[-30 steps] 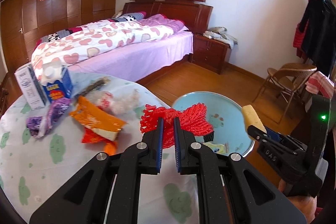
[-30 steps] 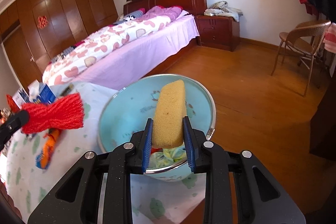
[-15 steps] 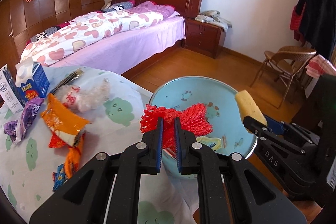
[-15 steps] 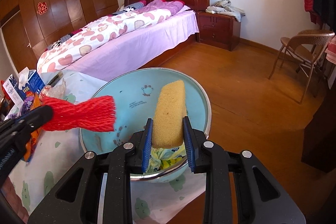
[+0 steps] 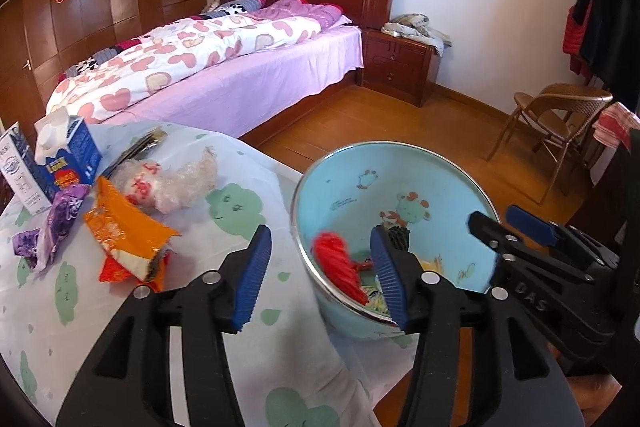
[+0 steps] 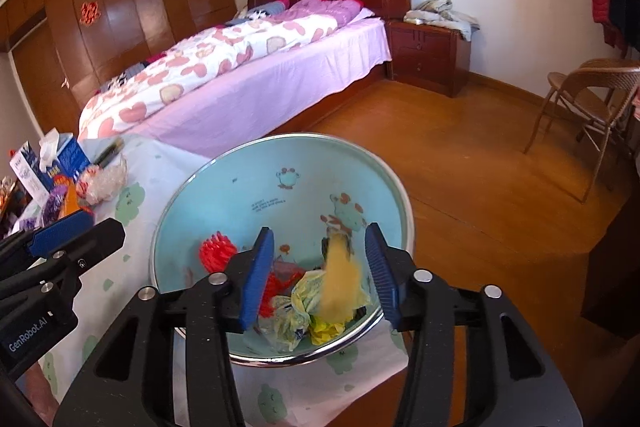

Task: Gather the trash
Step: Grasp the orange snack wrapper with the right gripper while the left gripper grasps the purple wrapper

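Trash gathered in a pale blue bowl (image 6: 280, 187) at the bench (image 5: 280, 347) edge, cloth with green shapes beneath. Left gripper (image 5: 320, 271) spread apart, just been opening, nothing pinched; red mesh net (image 5: 340, 263) loose between its fingers (image 5: 254, 267), fallen inside the bowl against the near wall. Right gripper (image 6: 318, 273) likewise parted, just been opening; yellow sponge (image 6: 340, 279) blurred between its fingers (image 6: 258, 275), touching neither pad, above crumpled yellow-green wrappers (image 6: 304, 311) on the bowl floor. More litter left on the bench, well apart from both grippers: orange packet (image 5: 124, 231), clear plastic wad (image 5: 176, 179), purple wrapper (image 5: 56, 219), blue carton (image 5: 68, 151).
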